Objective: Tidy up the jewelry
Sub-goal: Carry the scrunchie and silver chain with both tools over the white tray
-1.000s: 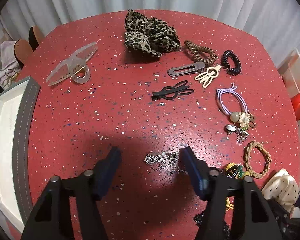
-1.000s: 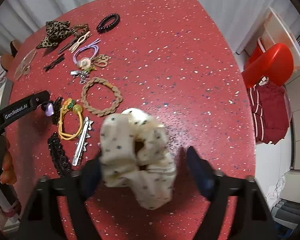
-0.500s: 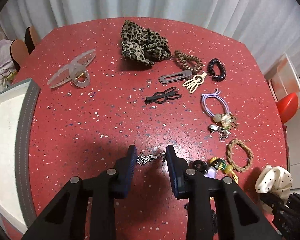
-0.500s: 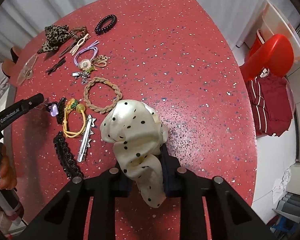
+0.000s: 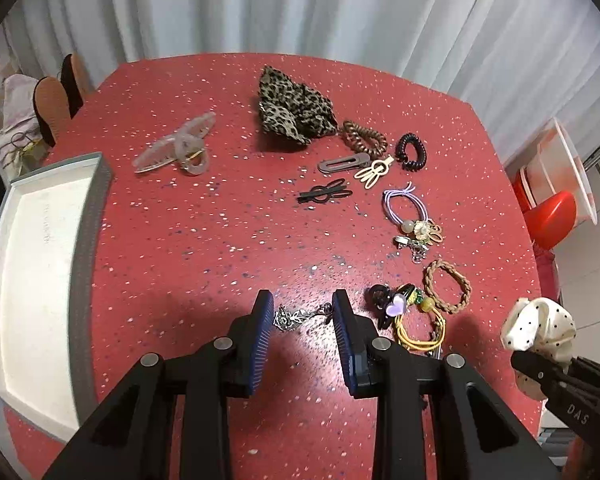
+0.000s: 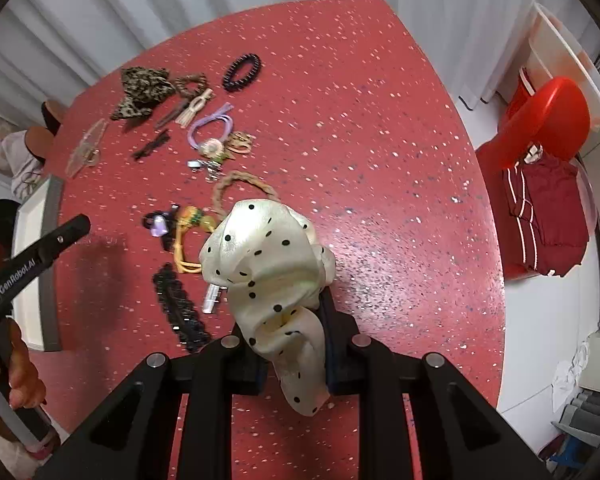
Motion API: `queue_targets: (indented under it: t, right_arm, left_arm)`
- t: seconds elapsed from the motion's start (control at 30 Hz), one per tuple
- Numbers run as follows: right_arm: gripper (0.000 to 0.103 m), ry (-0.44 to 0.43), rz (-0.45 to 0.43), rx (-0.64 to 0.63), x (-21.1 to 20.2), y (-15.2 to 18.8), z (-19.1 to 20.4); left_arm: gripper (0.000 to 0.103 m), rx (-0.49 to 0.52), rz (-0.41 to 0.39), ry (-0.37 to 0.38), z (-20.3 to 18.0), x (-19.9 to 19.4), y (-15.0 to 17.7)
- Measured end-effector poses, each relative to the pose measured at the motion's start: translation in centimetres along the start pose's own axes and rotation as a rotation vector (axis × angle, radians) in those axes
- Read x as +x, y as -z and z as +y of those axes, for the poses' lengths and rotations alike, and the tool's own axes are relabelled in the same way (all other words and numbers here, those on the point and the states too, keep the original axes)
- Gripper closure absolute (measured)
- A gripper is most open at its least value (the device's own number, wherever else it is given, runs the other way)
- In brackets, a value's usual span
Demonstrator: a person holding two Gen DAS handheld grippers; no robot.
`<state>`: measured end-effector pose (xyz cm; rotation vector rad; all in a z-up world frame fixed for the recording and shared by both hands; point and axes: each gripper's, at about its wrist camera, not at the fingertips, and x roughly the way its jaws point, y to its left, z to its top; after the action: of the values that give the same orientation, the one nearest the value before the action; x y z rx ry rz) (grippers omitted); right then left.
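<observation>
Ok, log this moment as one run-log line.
left gripper: shut on silver clip | right gripper: shut on polka-dot scrunchie | tray: nothing visible inside

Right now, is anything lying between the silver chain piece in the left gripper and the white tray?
Nothing visible. The silver chain piece is pinched in the left gripper, and only bare red tabletop lies between it and the white tray.

place: home room | cues: white curtains (image 5: 300,4); red speckled table (image 5: 220,240); red plastic chair (image 6: 548,120)
</observation>
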<state>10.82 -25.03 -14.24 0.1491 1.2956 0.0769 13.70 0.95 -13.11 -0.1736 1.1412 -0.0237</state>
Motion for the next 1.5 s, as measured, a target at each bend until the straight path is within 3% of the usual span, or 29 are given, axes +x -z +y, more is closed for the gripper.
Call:
queue_targets:
  t: [0.43,0.9,1.13,1.5]
  right_arm:
    - [0.08,-0.075,-0.039,-0.119,-2.4,-0.9,6.8]
    - [0.08,-0.21,-0.054,-0.372,-2.4,-1.8,21.3]
    - [0.08,-0.277,-0.047,-0.486,-1.5,-1.7,29.1]
    - [0.08,-0.341,0.036,-0.578,3.6,-1.6,38.4]
  left_arm:
    - [0.071,-0.084,-0.062,-0.026,5.1,-5.6,0.6]
    - [0.071,-0.257,-0.157,-0.136,16.3,-10.9,1.3]
    - [0.071,-0.333,-0.155,-0.206,21.9,-10.9,2.5]
    - [0.071,-0.423,-0.091,-0.266,28.4,-6.6,4.6]
